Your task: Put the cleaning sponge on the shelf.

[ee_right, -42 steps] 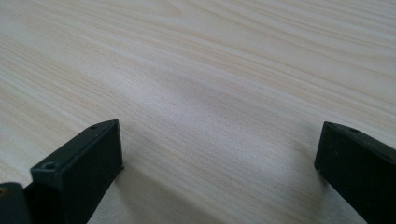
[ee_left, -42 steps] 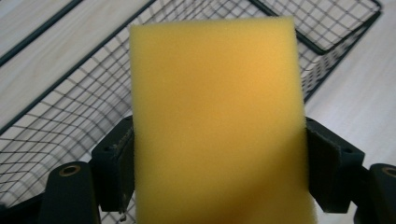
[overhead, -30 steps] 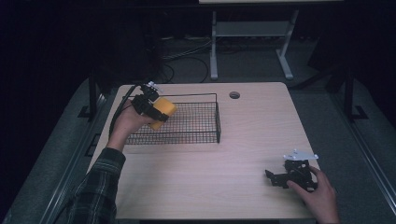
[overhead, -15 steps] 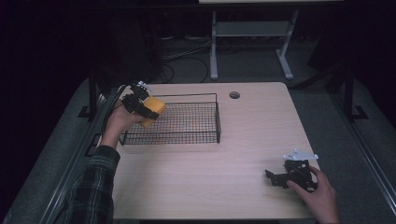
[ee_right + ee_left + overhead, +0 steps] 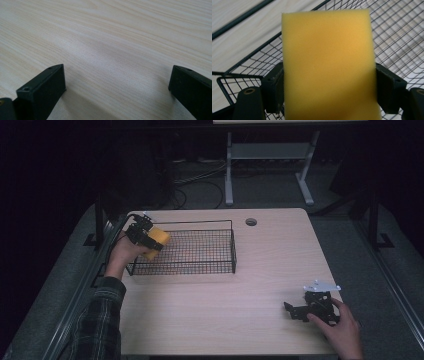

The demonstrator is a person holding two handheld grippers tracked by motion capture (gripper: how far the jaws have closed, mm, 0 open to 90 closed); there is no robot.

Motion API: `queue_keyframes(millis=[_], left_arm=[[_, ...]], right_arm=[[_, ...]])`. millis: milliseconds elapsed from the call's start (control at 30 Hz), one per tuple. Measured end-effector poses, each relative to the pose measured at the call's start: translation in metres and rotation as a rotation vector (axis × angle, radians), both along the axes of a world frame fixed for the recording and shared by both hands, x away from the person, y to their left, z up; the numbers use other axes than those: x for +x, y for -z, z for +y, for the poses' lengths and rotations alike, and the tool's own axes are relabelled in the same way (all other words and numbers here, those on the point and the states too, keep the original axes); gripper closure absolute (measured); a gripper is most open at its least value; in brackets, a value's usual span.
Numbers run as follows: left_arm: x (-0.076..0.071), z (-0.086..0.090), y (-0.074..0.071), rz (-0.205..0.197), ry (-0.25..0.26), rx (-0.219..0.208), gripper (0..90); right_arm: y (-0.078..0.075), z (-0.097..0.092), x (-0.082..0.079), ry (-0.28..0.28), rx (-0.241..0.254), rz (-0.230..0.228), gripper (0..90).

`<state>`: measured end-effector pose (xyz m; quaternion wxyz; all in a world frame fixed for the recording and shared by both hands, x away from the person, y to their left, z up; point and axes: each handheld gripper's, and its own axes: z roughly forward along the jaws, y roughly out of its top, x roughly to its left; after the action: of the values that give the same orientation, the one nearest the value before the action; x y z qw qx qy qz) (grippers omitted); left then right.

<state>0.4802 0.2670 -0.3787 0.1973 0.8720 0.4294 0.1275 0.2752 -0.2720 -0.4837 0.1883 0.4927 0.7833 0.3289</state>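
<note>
Holding: left tool (image 5: 146, 239) clamps yellow sponge (image 5: 327, 65) over basket's (image 5: 220, 268) left end
Idle: right tool (image 5: 311, 309) gapes empty on bench (image 5: 225, 320)
Left: lowering, release

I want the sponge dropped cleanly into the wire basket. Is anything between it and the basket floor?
Nothing visible. The left gripper holds the yellow sponge over the basket at its left end, with bare mesh below.

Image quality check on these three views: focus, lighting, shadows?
High view: dim, dark surround, table evenly lit. Left gripper view: sponge close and soft, wire basket behind sharper. Right gripper view: wood grain crisp, soft shadow beside one of the jaws.
</note>
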Motion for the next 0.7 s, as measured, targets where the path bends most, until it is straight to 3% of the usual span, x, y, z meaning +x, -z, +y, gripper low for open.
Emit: queue_keyframes(millis=[300, 700], left_arm=[[0.001, 0.005, 0.018, 0.032, -0.016, 0.006, 23.2], [0.002, 0.009, 0.030, 0.061, -0.024, 0.025, 23.1]], right_arm=[[0.000, 0.000, 0.000, 0.000, -0.003, -0.001, 0.1], [0.000, 0.000, 0.000, 0.000, -0.002, -0.001, 0.1]])
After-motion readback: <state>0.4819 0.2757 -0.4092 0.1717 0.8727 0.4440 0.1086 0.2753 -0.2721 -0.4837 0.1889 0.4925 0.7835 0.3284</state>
